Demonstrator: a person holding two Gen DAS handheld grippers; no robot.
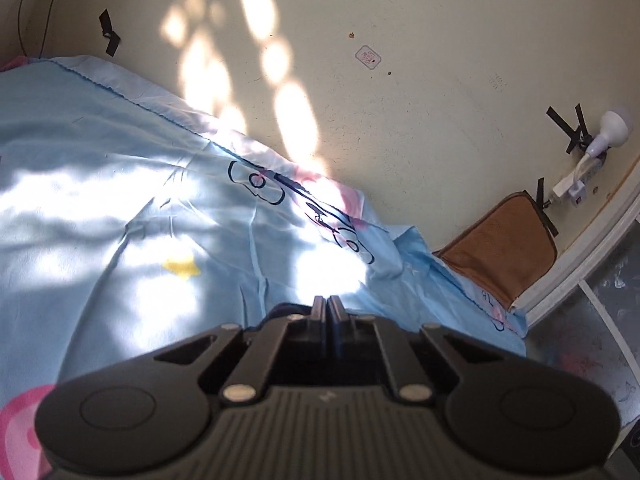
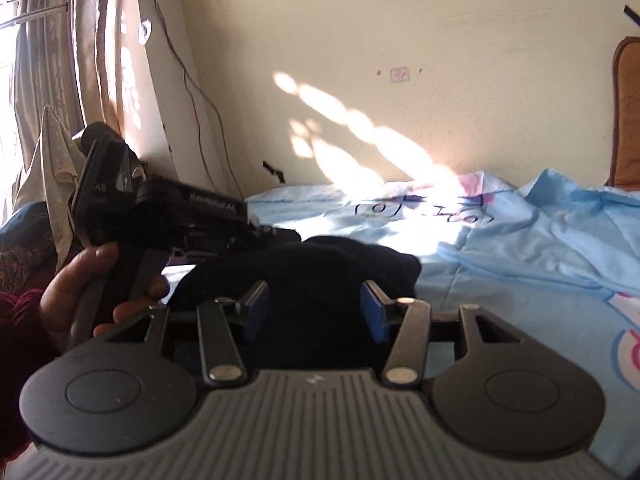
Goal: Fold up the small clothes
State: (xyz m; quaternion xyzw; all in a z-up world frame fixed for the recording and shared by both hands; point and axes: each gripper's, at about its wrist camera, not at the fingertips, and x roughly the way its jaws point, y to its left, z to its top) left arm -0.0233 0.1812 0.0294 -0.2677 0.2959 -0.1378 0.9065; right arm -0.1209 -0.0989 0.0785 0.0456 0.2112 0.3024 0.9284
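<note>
The black left gripper (image 1: 327,304) has its jaws pressed together with nothing visible between them, above the light blue printed bedsheet (image 1: 120,168). The right gripper (image 2: 316,308) stands half open around the dark navy garment (image 2: 320,264), centre frame; grip uncertain.

Dark garment (image 2: 344,268) mostly hidden behind right tool (image 2: 316,308); its shape and type can't be told, and whether the pads touch it is unclear. Left tool (image 2: 276,232) tips lost against the garment. Hand (image 2: 80,292) partly covered by the handle. Wall sticker (image 1: 368,56) print too small to read. Brown cushion (image 1: 500,248) cut by the bed edge, bottom hidden.
</note>
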